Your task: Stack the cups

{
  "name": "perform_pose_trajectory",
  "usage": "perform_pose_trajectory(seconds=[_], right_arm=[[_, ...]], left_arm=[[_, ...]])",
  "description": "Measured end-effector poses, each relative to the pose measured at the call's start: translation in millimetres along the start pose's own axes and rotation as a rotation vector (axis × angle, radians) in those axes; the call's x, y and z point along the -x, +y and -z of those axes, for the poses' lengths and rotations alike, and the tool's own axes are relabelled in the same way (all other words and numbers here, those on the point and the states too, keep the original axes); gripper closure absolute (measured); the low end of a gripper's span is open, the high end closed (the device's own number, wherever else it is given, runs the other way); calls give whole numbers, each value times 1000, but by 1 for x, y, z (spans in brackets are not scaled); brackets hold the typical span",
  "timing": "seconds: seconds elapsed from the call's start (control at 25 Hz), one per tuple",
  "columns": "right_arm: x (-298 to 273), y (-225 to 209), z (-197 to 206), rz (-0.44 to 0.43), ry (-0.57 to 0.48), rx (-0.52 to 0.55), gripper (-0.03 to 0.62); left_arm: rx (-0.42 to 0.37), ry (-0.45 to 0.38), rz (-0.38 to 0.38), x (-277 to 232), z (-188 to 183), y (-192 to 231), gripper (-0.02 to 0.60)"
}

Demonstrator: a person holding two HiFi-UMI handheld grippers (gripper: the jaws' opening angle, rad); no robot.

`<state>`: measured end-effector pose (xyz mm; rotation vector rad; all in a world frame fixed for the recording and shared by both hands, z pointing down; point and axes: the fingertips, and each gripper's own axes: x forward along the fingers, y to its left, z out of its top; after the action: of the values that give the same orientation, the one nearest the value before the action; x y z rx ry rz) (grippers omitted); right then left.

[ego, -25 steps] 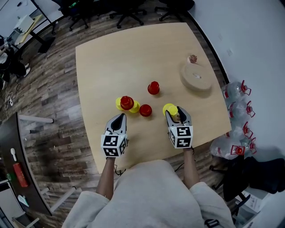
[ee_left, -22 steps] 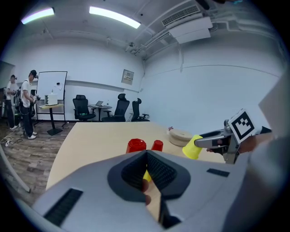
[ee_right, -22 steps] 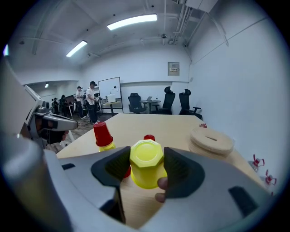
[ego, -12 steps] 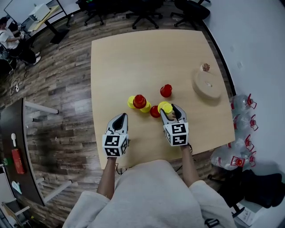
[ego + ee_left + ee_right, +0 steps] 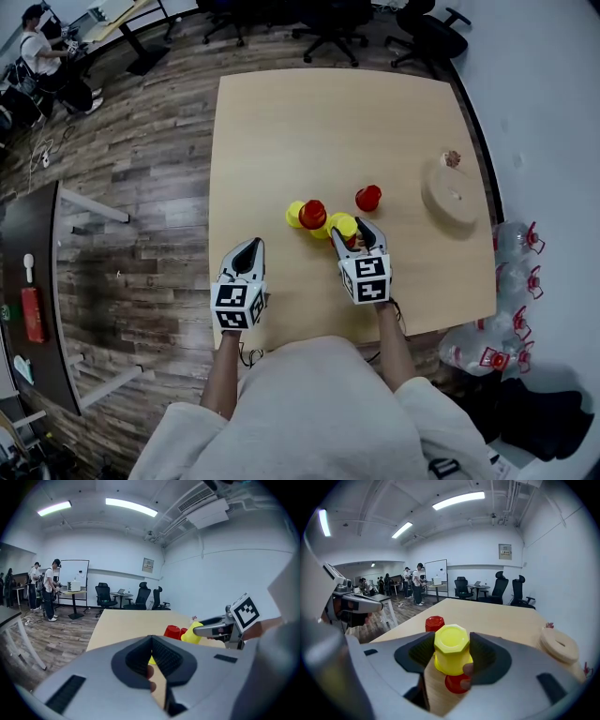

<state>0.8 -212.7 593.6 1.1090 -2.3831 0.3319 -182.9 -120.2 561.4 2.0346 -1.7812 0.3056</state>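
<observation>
Right gripper (image 5: pixel 353 234) clamped yellow cup (image 5: pixel 451 651) mid-wall over red cup (image 5: pixel 457 684), probably light, stiff, slippery plastic; left gripper (image 5: pixel 247 249) was closed, empty.

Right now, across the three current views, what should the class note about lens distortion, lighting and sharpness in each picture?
Head view: wide-angle lens, so the edges of the pale wooden table look slightly bowed; light even, shadows faint. Left gripper view: strong fisheye, black corners, ceiling strip lights blown out white. Right gripper view: same fisheye; the yellow plastic cup up close is sharp.
</observation>
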Motion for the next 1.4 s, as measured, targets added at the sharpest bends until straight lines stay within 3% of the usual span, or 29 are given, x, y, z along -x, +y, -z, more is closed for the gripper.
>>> perform_pose_trajectory(seconds=[0.88,0.96,1.08,1.4], right_arm=[[-22,5,19,-6,74,14,359],[-21,6,18,-15,62,4,358],[-16,12,9,-60,24,-3,286],[20,6,-22,-33,-100,26,273]], left_arm=[[15,2,-16,1,1,12,572],[17,2,-15,2,2,12,572],[16,-1,-12,1,0,11,572],[4,-3,23,-9,-4,1,572]])
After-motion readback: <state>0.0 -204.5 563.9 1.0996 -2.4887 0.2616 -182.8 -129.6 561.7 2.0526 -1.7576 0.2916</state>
